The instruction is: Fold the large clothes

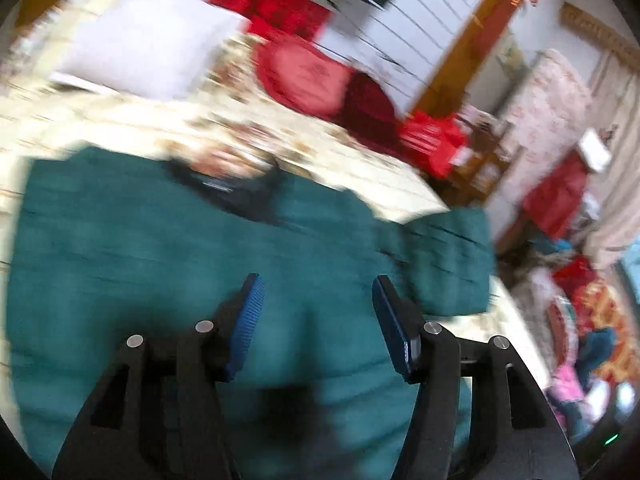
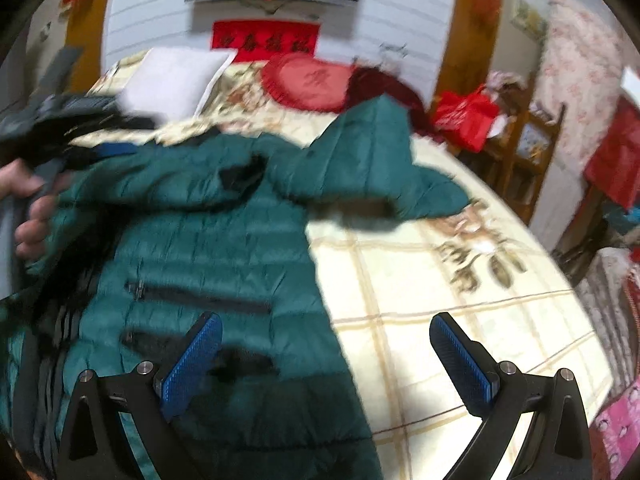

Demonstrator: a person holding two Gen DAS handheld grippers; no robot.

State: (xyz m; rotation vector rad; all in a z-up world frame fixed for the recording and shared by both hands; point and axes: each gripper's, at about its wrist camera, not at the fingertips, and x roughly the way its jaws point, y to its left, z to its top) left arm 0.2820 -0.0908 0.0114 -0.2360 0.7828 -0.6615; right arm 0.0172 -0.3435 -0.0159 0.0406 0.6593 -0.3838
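A large teal quilted puffer jacket (image 2: 208, 240) lies spread on the bed, with black zip pockets and a dark collar. One sleeve (image 2: 372, 160) stretches to the right. It also fills the left wrist view (image 1: 160, 260), sleeve at the right (image 1: 448, 264). My left gripper (image 1: 316, 292) is open just above the jacket's body, holding nothing. It also shows at the left edge of the right wrist view (image 2: 60, 140), held in a hand. My right gripper (image 2: 326, 336) is open over the jacket's right hem and the bedspread, empty.
The bed has a cream floral checked bedspread (image 2: 440, 280). A white pillow (image 2: 176, 76) and a red round cushion (image 2: 308, 80) lie at its head. A red bag (image 2: 468, 116), a wooden rack and piled clothes stand at the right.
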